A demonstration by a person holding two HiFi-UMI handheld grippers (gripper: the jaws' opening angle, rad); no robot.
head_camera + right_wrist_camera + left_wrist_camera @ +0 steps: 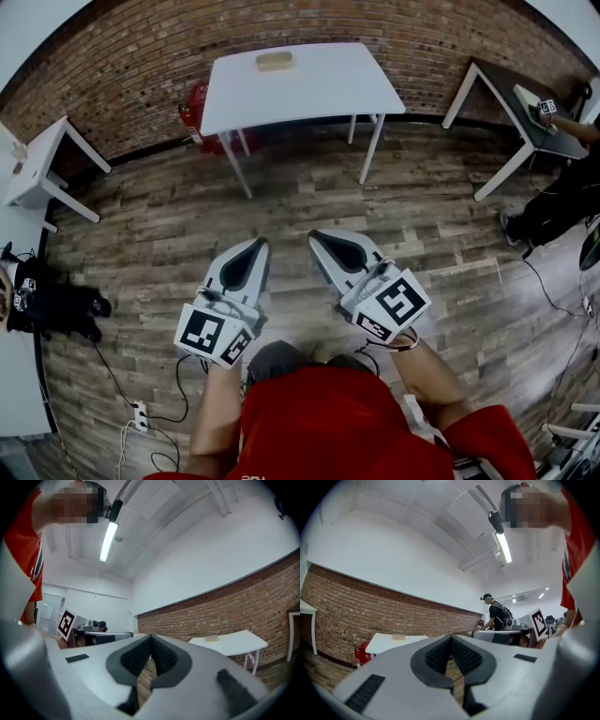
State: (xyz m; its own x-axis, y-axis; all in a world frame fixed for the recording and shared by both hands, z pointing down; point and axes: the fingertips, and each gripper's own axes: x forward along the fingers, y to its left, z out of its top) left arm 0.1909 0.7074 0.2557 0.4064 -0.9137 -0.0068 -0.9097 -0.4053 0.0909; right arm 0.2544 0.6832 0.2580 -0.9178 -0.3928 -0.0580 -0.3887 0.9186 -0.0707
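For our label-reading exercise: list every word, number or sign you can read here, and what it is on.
Nothing reads clearly.
White print on red box: too small to read.
Cubes on left gripper and right gripper: square markers only, no words.

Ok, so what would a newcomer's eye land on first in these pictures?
Two white tongs are held side by side over the wooden floor, the left tongs and the right tongs, both shut with nothing between them. Beyond them a white table stands by the brick wall, with a small tan block near its far edge.
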